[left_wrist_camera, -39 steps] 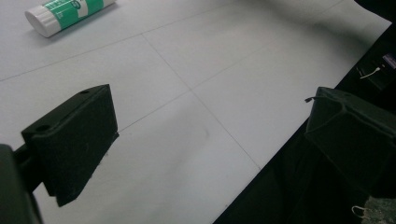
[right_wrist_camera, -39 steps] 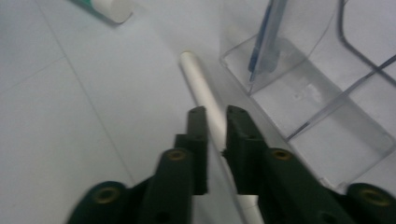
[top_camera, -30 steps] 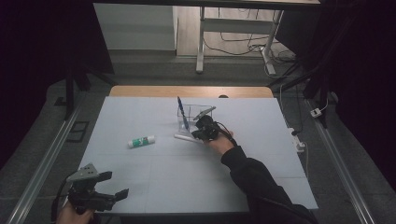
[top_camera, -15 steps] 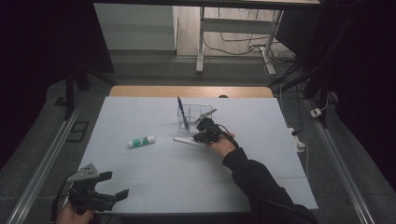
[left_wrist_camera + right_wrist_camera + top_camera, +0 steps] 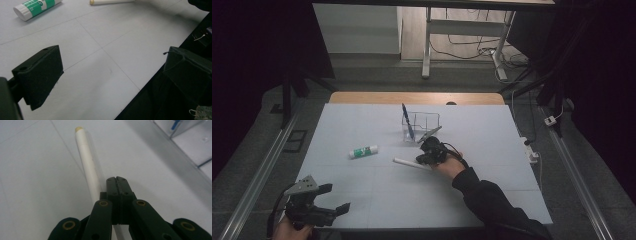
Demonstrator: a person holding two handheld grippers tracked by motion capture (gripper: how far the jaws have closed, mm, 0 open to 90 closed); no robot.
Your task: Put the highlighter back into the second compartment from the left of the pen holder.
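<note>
Down on the pale counter [image 5: 492, 150], the right gripper [image 5: 430, 151] sat near the middle, just on the near side of a clear organizer [image 5: 422, 125] that held a blue pen [image 5: 407, 121] standing upright at its left end. In the right gripper view its fingers [image 5: 117, 195] were pressed flat together with nothing between them, and a white pen [image 5: 87, 165] with a yellowish tip lay flat on the counter just to their left, running on past them and away from the camera; whether the closed fingers touched it could not be told. From the high view the same white pen [image 5: 409, 163] stretched leftward from that gripper, its free end pointing toward the left side of the counter. A glue stick [image 5: 363, 151] with a green and white label lay on its side further left, well apart from the pen. The left gripper [image 5: 314, 210] was held at the near left corner of the counter, far from everything else. In the left gripper view its fingers [image 5: 40, 75] stood wide apart and empty over the counter's near edge, with the glue stick [image 5: 37, 7] and the pen's yellowish end [image 5: 110, 2] lying far ahead of them.
</note>
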